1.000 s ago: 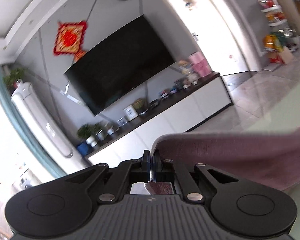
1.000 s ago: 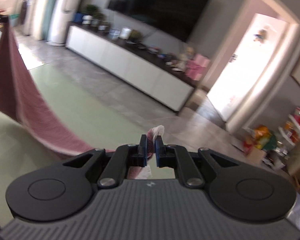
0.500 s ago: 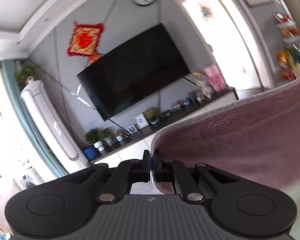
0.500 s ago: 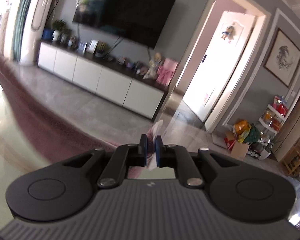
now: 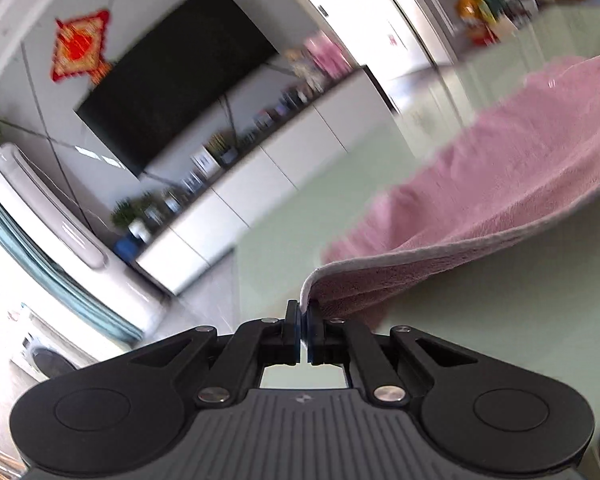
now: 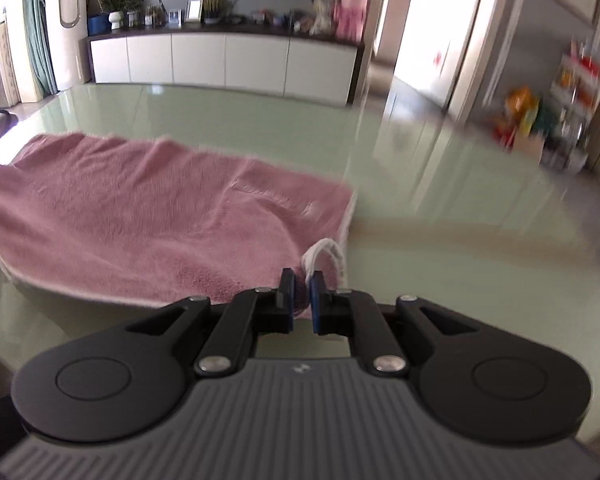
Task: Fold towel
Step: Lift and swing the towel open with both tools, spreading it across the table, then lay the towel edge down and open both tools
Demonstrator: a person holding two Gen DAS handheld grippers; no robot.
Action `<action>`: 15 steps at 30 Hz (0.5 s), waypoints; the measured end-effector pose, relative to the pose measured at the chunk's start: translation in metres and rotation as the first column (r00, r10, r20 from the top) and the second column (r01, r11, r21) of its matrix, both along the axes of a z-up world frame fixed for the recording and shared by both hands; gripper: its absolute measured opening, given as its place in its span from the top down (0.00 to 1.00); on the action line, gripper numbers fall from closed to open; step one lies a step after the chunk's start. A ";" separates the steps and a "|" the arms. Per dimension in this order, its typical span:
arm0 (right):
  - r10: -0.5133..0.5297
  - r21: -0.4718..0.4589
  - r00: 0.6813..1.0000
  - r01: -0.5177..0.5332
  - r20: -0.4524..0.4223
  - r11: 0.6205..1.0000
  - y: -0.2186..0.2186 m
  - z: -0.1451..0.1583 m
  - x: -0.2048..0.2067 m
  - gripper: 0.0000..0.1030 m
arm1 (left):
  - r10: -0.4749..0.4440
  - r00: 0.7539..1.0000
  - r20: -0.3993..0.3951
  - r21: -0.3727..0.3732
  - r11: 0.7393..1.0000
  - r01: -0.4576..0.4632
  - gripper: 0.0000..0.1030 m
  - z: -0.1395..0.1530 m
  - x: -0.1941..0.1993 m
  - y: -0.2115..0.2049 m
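Surroundings: white cabinet (image 6: 224,60) and television (image 5: 172,80) standing beyond the pale green desk (image 6: 440,200). Pink towel (image 6: 148,208) lying spread on the desk. Left hand-held gripper (image 5: 303,330) and right hand-held gripper (image 6: 302,300) each pinching a near towel corner.

Grey wall at upper left carries a black television (image 5: 172,80) and a red knot ornament (image 5: 80,52). Below runs a long white cabinet (image 6: 224,60); a bright doorway (image 6: 432,28) stands upper right.
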State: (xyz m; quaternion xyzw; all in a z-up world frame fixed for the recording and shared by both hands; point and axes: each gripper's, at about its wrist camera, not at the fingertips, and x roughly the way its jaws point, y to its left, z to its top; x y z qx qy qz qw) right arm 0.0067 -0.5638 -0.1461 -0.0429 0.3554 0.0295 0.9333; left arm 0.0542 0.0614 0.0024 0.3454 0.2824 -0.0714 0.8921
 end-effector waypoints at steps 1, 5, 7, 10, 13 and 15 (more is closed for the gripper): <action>-0.005 0.007 1.000 0.005 -0.011 1.000 0.000 -0.006 -0.003 0.93 | -0.002 1.000 -0.022 0.011 1.000 0.002 0.96 -0.009 -0.007 0.002; -0.043 0.028 0.998 0.044 -0.051 0.999 -0.003 -0.029 -0.013 0.93 | -0.009 0.996 -0.092 0.032 0.999 0.012 0.96 -0.031 -0.022 0.010; -0.057 0.037 0.996 0.059 -0.062 0.998 -0.006 -0.035 -0.011 0.92 | -0.004 0.994 -0.107 0.025 1.000 0.007 0.96 -0.035 -0.025 0.013; -0.068 0.037 0.995 0.071 -0.066 0.997 -0.007 -0.041 -0.018 0.92 | 0.021 0.991 -0.133 0.020 1.000 -0.019 0.94 -0.041 -0.034 0.023; -0.087 0.026 0.994 0.089 -0.065 0.996 -0.008 -0.042 -0.019 0.90 | 0.040 0.987 -0.155 0.019 0.999 -0.037 0.92 -0.042 -0.036 0.030; -0.100 0.017 0.993 0.101 -0.065 0.995 -0.008 -0.041 -0.016 0.84 | 0.053 0.986 -0.158 0.031 0.998 -0.049 0.91 -0.042 -0.037 0.035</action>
